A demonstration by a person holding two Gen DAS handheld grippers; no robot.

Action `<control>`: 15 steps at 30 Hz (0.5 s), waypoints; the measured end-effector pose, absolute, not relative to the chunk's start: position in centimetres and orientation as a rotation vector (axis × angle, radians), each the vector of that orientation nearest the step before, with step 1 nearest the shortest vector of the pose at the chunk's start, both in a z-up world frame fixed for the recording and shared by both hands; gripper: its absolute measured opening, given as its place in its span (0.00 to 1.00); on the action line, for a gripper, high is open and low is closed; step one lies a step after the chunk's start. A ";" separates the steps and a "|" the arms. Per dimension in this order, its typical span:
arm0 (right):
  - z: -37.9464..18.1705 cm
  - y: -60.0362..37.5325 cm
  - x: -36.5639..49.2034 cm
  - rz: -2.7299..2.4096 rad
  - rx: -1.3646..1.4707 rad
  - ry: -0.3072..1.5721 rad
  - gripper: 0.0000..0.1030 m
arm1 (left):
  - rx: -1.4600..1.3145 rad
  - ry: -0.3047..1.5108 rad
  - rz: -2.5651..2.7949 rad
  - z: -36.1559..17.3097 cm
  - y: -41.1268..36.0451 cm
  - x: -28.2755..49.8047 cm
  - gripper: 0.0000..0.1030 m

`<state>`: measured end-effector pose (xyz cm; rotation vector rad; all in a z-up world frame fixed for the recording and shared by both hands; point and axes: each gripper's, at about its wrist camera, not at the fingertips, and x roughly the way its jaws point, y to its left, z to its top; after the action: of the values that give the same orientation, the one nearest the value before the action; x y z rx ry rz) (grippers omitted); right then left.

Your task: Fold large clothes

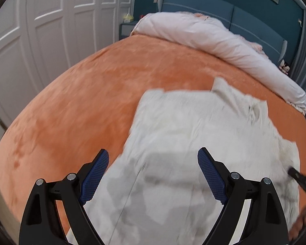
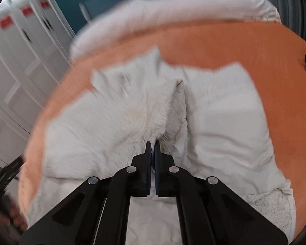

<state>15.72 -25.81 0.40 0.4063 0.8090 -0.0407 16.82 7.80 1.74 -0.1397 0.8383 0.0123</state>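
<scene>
Jaws first: my left gripper (image 1: 153, 157) stands wide apart with nothing between its blue pads, hovering over the near part of the white garment (image 1: 193, 143), while my right gripper (image 2: 152, 145) is pinched together on a raised fold of that same garment (image 2: 132, 118), the cloth bunching up into a ridge right at the tips. I see the garment spread on the orange bedspread (image 1: 81, 102), towards the bed's near edge and right side in the left wrist view, with one corner flipped up at its far end. A pale rolled duvet (image 1: 214, 38) lies along the head edge of the bed, against a blue headboard (image 1: 204, 6). White wardrobe doors (image 1: 40, 20) stand beyond the left edge. Only the right wrist view shows the pinch and red patches on the wardrobe; only the left shows the bedside table (image 1: 126, 26). Both views are blurred.
</scene>
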 end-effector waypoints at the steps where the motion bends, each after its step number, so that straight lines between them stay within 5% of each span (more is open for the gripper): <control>1: -0.4 -26.1 15.4 -0.057 0.383 0.819 0.01 | -0.138 0.832 0.010 1.6 7.6 17.6 0.84; 3: -4.3 -26.3 16.2 -0.050 0.322 0.988 0.02 | -0.121 0.846 0.024 0.9 7.0 20.2 0.84; 7: -1.0 -26.9 15.7 -0.112 0.280 0.883 0.10 | -0.126 0.844 0.021 0.3 7.1 23.7 0.84; 11: 5.2 -25.4 20.4 -0.091 0.267 0.699 0.51 | -0.130 0.871 0.067 -2.6 7.7 28.0 0.84; 15: 5.6 -20.9 29.8 0.091 0.209 0.760 0.57 | -0.179 0.935 0.087 -7.4 8.5 29.5 0.85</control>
<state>29.82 -20.94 5.61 0.2091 0.7598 0.0907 29.48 8.48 -7.37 -0.1787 0.9345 0.0866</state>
